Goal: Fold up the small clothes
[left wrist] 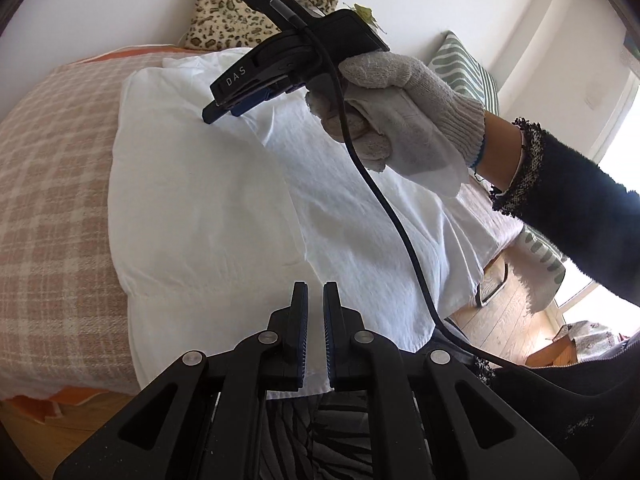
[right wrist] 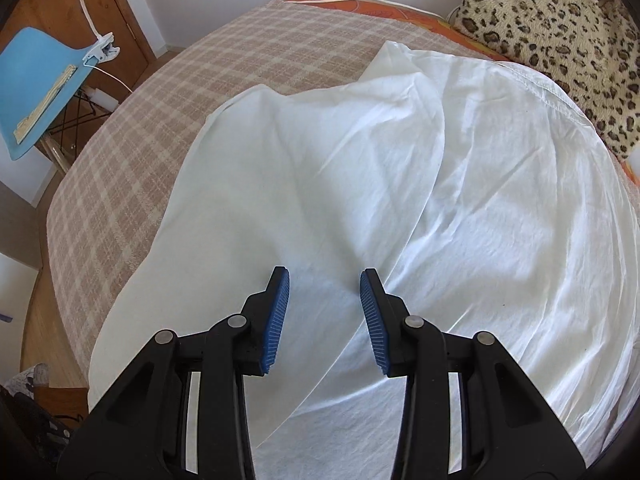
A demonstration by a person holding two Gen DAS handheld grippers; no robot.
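A white garment [left wrist: 208, 208] lies spread on the checked bed cover [left wrist: 52, 184], with folds and wrinkles; it also shows in the right wrist view [right wrist: 460, 200]. My left gripper [left wrist: 315, 292] hovers over the garment's near edge, its blue-padded jaws a narrow gap apart and holding nothing. My right gripper [right wrist: 324, 280] is open and empty just above the cloth's middle. In the left wrist view the right gripper [left wrist: 218, 114] is held by a gloved hand [left wrist: 400, 112] over the garment's far part.
A leopard-print cushion [right wrist: 552, 32] lies at the bed's head. A blue chair [right wrist: 36, 92] with a clip lamp [right wrist: 100, 50] stands left of the bed. A green-striped pillow [left wrist: 468, 72] and wooden floor [left wrist: 504, 320] are to the right. A black cable [left wrist: 384, 208] hangs from the right gripper.
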